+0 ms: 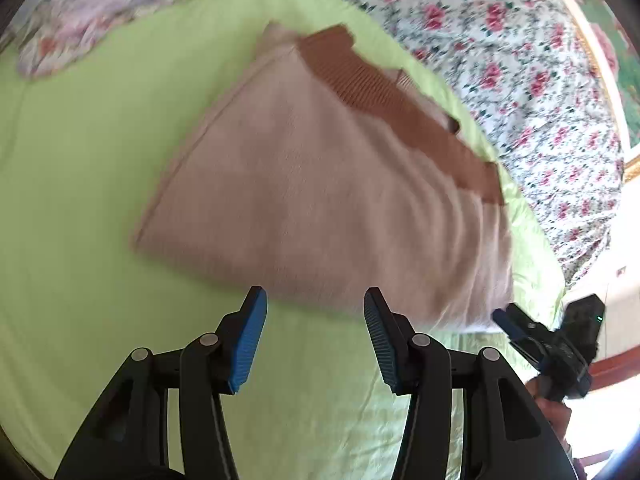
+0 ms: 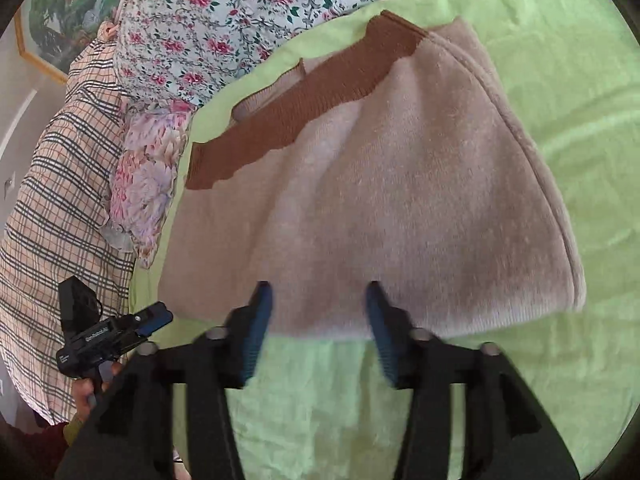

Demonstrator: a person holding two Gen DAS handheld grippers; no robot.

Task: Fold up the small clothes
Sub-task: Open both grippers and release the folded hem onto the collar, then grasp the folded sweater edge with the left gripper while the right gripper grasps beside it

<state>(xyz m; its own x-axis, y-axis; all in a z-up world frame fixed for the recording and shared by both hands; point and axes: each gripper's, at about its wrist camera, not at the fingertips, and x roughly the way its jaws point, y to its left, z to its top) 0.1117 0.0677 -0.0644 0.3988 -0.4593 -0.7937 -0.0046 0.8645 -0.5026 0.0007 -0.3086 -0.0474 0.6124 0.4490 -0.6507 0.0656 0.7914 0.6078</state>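
Observation:
A folded pale pink knit garment with a brown ribbed band lies flat on the light green sheet. It also shows in the right wrist view, with its brown band at the far side. My left gripper is open and empty, just in front of the garment's near edge. My right gripper is open and empty, its tips over the garment's near edge. Each gripper shows in the other's view: the right one and the left one.
A floral quilt lies bunched beyond the garment, also in the right wrist view. A plaid cloth and a pink floral cloth lie at the sheet's edge. The green sheet spreads around the garment.

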